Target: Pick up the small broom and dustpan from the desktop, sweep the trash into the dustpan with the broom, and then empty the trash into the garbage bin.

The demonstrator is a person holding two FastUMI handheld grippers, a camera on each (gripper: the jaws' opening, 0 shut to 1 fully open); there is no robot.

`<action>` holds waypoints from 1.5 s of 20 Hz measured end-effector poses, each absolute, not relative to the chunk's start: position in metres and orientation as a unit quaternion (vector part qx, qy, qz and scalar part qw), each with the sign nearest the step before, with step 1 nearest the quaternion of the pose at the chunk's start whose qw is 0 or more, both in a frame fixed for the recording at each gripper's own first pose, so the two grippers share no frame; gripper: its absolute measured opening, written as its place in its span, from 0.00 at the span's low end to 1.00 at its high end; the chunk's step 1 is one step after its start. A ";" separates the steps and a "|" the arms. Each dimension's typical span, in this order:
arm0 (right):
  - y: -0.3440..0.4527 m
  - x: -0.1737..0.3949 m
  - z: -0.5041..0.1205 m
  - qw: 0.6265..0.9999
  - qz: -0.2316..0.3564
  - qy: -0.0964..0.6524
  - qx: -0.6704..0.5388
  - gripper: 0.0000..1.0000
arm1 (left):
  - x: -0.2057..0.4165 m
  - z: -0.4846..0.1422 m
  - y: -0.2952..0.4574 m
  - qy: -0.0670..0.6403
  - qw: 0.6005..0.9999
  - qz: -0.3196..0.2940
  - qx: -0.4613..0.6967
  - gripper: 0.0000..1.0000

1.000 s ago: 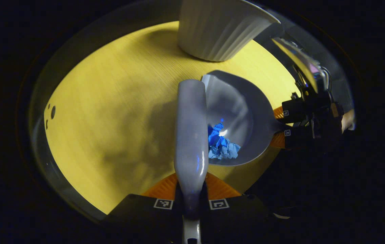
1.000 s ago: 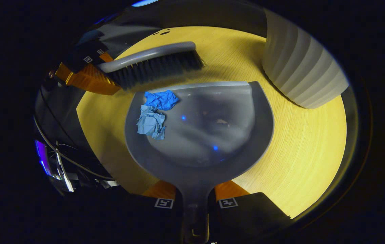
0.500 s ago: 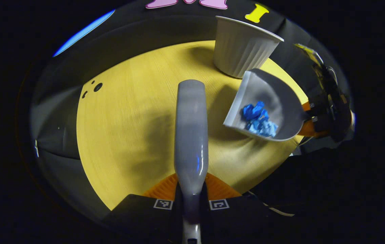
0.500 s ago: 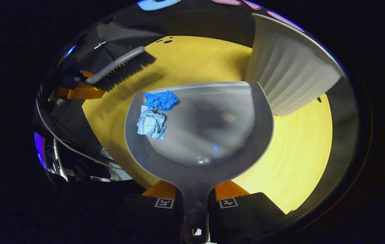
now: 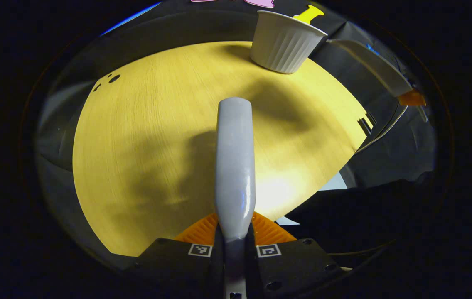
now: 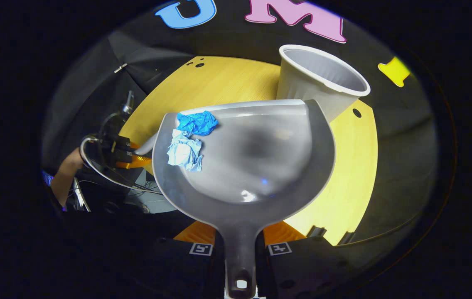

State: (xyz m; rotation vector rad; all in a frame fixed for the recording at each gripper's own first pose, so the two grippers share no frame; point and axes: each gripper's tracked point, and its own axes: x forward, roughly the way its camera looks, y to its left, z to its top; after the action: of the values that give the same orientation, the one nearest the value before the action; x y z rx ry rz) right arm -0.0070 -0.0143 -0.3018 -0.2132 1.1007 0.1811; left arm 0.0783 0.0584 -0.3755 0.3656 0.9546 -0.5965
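Observation:
In the left gripper view, my left gripper is shut on the handle of the grey broom, which points forward high over the yellow desktop. In the right gripper view, my right gripper is shut on the handle of the grey dustpan, lifted above the table. Two crumpled blue paper scraps lie at the pan's left front edge. The white ribbed garbage bin stands just beyond the pan's front right. The dustpan also shows edge-on at the upper right of the left gripper view, right of the bin.
The desktop's right edge has small slots, and a cable hangs beside it. Small dark holes mark the far left of the tabletop. A person's forearm and the other gripper are at the left in the right gripper view.
Both grippers have risen from the desk. The dustpan with the blue scraps has gone up and toward the bin, whose open top has come into sight. The broom has drawn back.

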 end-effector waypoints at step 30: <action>-0.184 0.226 -0.282 0.908 -0.096 0.362 -0.190 0.33 | 0.081 -0.336 0.082 0.419 0.902 -0.094 -0.045 0.24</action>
State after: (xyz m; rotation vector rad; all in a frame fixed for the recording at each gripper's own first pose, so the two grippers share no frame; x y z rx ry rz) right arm 0.2257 -0.1840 -0.2824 -0.3912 0.7480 -0.1974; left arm 0.0811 0.0818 -0.3362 -0.0935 0.8662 -0.1940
